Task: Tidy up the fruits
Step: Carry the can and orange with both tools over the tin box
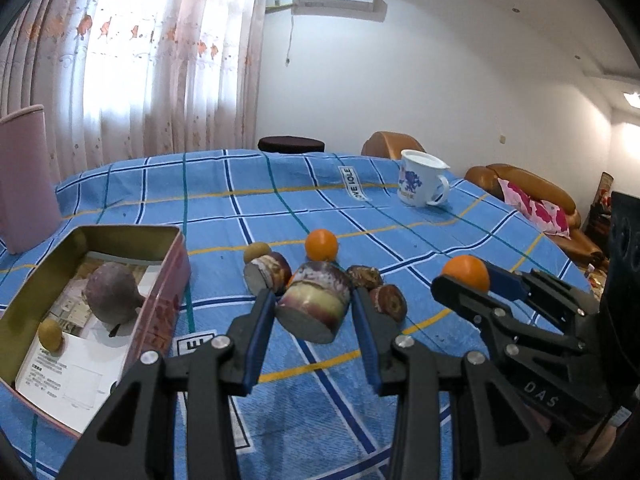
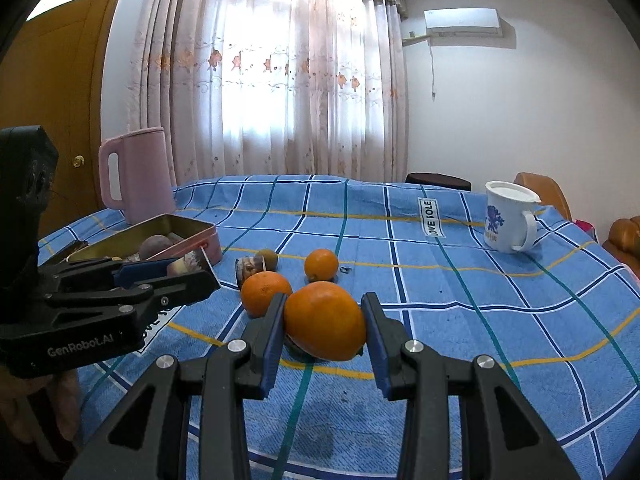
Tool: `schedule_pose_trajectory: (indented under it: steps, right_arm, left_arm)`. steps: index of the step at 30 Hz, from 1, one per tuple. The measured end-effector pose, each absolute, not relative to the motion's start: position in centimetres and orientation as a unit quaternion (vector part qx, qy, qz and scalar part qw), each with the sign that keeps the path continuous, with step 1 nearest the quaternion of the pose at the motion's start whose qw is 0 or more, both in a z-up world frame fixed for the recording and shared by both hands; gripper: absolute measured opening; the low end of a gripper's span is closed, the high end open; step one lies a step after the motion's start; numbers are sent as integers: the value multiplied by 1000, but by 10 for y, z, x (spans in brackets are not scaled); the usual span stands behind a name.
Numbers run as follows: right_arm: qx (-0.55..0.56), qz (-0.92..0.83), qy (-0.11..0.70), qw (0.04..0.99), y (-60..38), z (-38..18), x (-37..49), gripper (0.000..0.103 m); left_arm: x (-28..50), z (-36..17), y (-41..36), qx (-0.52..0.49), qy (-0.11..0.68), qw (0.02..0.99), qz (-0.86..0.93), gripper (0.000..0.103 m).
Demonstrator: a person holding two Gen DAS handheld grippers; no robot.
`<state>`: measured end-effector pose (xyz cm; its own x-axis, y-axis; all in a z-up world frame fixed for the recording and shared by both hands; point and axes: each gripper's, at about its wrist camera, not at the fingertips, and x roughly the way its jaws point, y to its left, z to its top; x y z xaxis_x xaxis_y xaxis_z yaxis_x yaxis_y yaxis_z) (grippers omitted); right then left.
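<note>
My left gripper (image 1: 314, 306) is shut on a purple-and-cream sugarcane piece (image 1: 314, 306), held just above the blue checked cloth. My right gripper (image 2: 324, 322) is shut on an orange (image 2: 324, 320); it also shows in the left wrist view (image 1: 466, 272). More fruit lies on the cloth: another sugarcane piece (image 1: 266, 272), a small brown longan (image 1: 257, 251), a small orange (image 1: 321, 245), two dark brown fruits (image 1: 378, 288), and a second orange (image 2: 264, 292) beside the held one. An open pink tin (image 1: 160, 276) at left holds a purple fruit (image 1: 114, 298) and a longan (image 1: 51, 334).
A white mug with a blue print (image 1: 420, 178) stands at the far right of the table. A pink jug (image 2: 138, 174) stands behind the tin. Curtains, a dark stool (image 1: 291, 145) and brown sofas lie beyond the table's far edge.
</note>
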<state>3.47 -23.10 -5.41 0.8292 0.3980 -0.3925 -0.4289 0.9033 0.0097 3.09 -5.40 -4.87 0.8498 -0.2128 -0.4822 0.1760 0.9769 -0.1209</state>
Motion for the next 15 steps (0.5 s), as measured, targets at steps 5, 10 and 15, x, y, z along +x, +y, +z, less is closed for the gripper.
schedule_pose_trajectory:
  steps: [5,10,15]
  right_arm:
    - [-41,216,187,957,-231,-53,31,39]
    - [-40,217,176,959,-232,-52,28,39]
    - [-40,217,167,961,-234,-51,26,39]
  left_arm:
    - [28,-47,-54,-36,246,964,-99,41]
    - [22,-46,-54,-33,233,967,-94,41]
    - [19,-44,-54,-31,225,969,-93,41]
